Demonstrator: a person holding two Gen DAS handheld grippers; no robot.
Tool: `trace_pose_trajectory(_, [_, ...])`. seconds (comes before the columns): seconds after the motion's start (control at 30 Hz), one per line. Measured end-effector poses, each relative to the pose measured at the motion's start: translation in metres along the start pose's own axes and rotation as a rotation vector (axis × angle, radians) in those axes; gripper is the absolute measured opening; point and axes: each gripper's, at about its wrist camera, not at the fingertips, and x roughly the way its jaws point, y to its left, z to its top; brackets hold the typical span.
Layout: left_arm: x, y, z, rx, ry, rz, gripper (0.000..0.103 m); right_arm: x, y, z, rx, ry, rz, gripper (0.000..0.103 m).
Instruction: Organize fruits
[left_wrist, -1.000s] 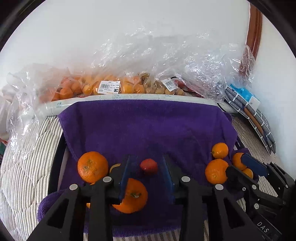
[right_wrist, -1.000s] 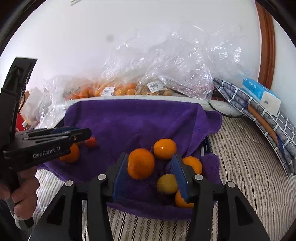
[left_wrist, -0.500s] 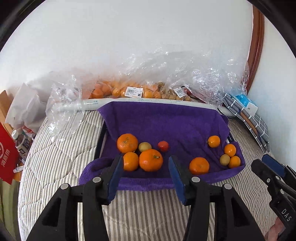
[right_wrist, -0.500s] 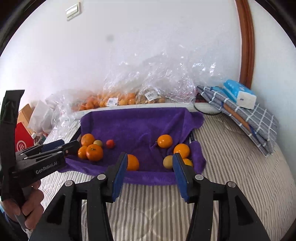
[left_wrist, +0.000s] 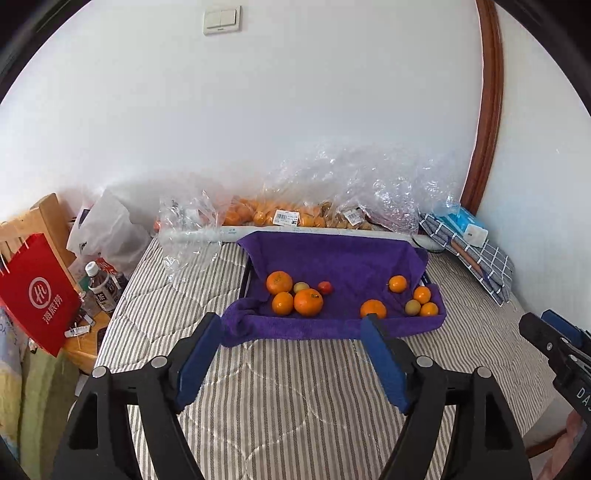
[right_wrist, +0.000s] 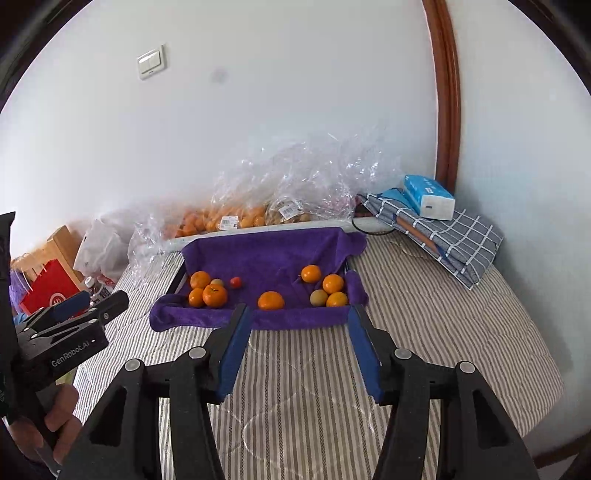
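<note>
1. Fruits lie on a purple towel (left_wrist: 343, 258) spread over a tray on the striped bed (left_wrist: 295, 387), split into a left cluster and a right cluster.
2. Largest orange (left_wrist: 308, 302) sits at the front of the left cluster, touching a smaller orange (left_wrist: 282, 303).
3. Lone orange (left_wrist: 373, 308) rests near the towel's front edge.
4. Small red fruit (left_wrist: 324, 287) lies just behind the largest orange.
5. Left gripper (left_wrist: 291, 365) and right gripper (right_wrist: 297, 350) hang above the bare bed, jaws apart and just widened, nothing between them.
</note>
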Motion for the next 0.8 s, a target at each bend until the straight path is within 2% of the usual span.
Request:
trace_pose_trajectory(0.07, [-0.015, 0.000, -0.002, -0.004, -0.024, 0.004, 0.082, -0.014, -0.003, -0.004, -0.002, -0.015, -0.018, 0.073])
trace_pose_trajectory(0.17, [-0.036, 0.001, -0.006, -0.015, -0.054, 0.003, 0.085, -0.037, -0.005, -0.011, -0.010, -0.052, -0.037, 0.080])
trace_pose_trajectory(0.27, [-0.053, -0.002, -0.010, -0.015, -0.072, 0.000, 0.086, -0.058, -0.009, -0.018, -0.009, -0.091, -0.026, 0.094])
trace_pose_trajectory(0.53, [-0.074, -0.011, -0.019, -0.004, -0.089, 0.019, 0.087, -0.081, -0.010, -0.027, -0.021, -0.093, -0.033, 0.096])
trace_pose_trajectory(0.8, [-0.081, -0.011, -0.020, -0.022, -0.092, 0.019, 0.087, -0.086, -0.011, -0.030, -0.018, -0.090, -0.039, 0.096])
